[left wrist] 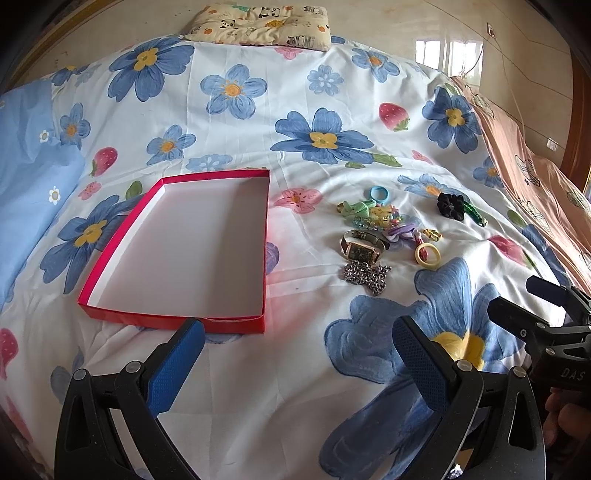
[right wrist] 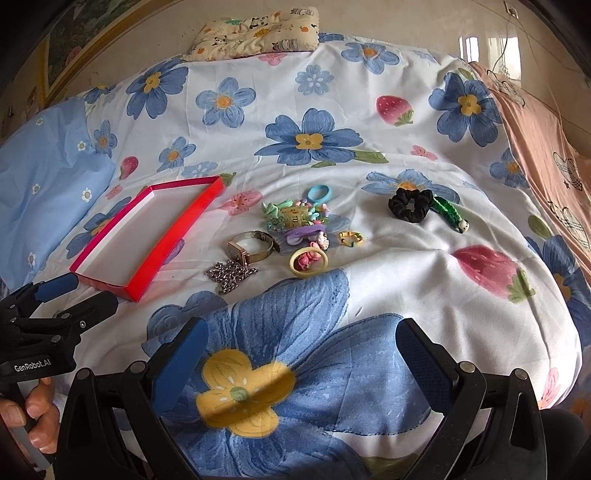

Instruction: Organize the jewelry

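A bed is covered by a soft, lightly wrinkled white quilt (left wrist: 295,192) printed with large blue flowers and pink strawberries. On it lies a shallow rectangular red cardboard box lid (left wrist: 266,221), open side up, its smooth white inside holding nothing.

To the right of the lid, apart from it, sits a loose cluster of jewelry and hair accessories. Nearest the cameras is a crumpled silver chain (left wrist: 367,275) of small metal links. Just behind it, a wristwatch (left wrist: 364,249) with a rectangular dark face, rose-gold case and a looped band. Beside that, a glossy cream plastic ring (left wrist: 427,254) with a pink charm. Behind these lies a tangle of pastel beads and green ribbon pieces (left wrist: 373,216), with a light-blue elastic hair tie (left wrist: 380,194) at the far edge. Farther right, on its own, a ruffled black fabric scrunchie (left wrist: 450,206) touches a braided green cord (left wrist: 474,214).

The left gripper (left wrist: 297,334) hovers over the quilt near the lid's front edge, its blue textured jaws spread wide and holding nothing. The right gripper (right wrist: 301,334) hovers over a big blue flower short of the jewelry, jaws likewise wide apart and bare.

A small panda-print pillow (left wrist: 258,24) lies at the far end of the bed.
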`<state>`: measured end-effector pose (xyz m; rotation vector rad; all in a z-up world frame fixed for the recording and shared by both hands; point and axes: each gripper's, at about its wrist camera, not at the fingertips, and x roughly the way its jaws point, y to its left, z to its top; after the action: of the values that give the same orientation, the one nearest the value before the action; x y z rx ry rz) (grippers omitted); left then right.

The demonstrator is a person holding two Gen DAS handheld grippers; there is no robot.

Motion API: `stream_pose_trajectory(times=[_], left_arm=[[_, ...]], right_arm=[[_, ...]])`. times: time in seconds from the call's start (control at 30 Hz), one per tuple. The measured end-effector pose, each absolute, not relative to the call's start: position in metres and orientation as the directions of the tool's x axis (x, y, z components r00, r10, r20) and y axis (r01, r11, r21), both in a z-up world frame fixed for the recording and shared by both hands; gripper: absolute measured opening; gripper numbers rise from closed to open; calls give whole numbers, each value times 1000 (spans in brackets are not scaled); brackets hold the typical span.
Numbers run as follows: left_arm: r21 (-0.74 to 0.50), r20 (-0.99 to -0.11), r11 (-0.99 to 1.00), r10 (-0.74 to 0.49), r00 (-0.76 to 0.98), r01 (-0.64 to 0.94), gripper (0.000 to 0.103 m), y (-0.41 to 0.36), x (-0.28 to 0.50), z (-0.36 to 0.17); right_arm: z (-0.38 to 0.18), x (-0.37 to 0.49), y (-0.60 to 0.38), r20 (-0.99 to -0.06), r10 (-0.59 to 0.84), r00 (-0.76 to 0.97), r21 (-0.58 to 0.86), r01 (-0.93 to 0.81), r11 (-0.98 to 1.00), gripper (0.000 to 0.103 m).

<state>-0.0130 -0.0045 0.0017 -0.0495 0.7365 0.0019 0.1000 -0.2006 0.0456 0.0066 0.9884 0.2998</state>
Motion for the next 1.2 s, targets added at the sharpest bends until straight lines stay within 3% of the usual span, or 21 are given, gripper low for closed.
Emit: stream_pose_trajectory(times=[1.2], left_arm=[[-48, -699, 999, -27, 715, -10, 102, -8, 5, -9]], right_arm=[[45, 101, -196, -817, 276, 506, 159, -262, 952, 102]])
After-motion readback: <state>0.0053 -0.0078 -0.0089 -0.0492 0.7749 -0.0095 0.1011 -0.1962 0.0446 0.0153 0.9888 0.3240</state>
